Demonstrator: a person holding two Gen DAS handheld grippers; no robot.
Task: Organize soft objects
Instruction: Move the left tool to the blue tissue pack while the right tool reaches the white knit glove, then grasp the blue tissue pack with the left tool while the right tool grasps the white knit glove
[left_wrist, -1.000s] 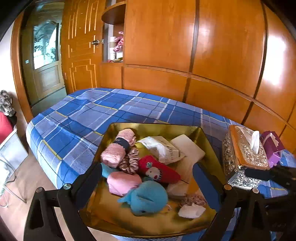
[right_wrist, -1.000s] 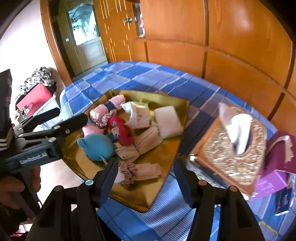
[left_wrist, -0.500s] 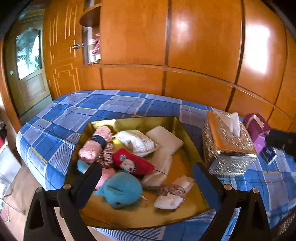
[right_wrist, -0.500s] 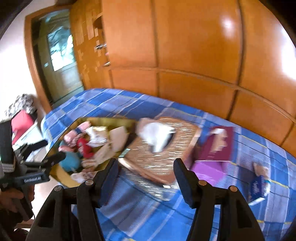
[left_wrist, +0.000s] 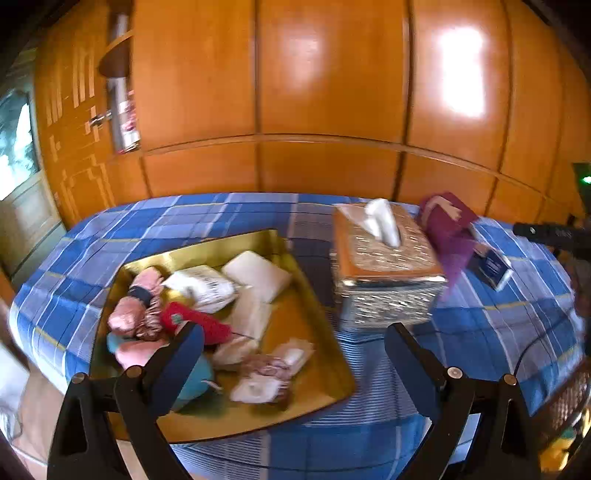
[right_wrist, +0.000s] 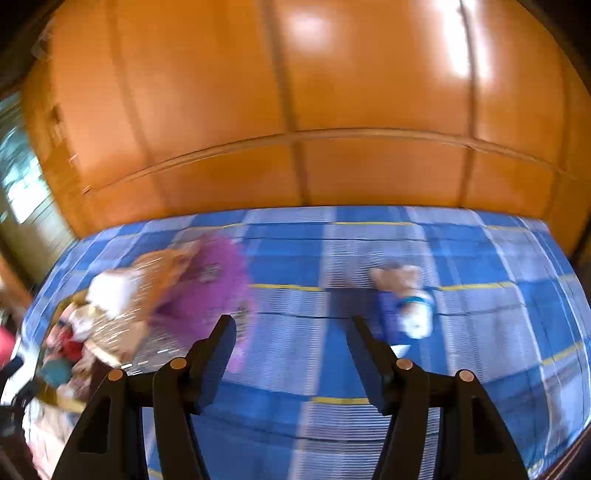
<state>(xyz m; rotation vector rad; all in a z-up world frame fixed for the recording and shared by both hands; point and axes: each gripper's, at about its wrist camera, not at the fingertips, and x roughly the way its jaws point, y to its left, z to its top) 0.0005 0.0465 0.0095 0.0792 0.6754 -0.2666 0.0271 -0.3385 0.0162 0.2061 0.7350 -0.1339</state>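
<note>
A gold tray (left_wrist: 317, 332) lies on the blue plaid bed and holds several soft things: a white pillow (left_wrist: 256, 275), a red plush (left_wrist: 199, 325), a teal plush (left_wrist: 197, 376), pink rolls (left_wrist: 135, 310) and scrunchies (left_wrist: 266, 367). My left gripper (left_wrist: 293, 341) is open and empty, above the tray's right side. My right gripper (right_wrist: 291, 334) is open and empty over bare bedspread. In the blurred right wrist view a small blue and white packet with a tan soft thing (right_wrist: 410, 295) lies just right of the fingers.
An ornate tissue box (left_wrist: 384, 269) stands right of the tray, with a purple box (left_wrist: 448, 229) and a small blue card (left_wrist: 493, 266) beyond it. Wooden wall panels rise behind the bed (left_wrist: 480, 332). A door is at far left.
Both grippers have swung right. The tray slid left in the left wrist view; the right wrist view left the tray and now faces the bed's right part.
</note>
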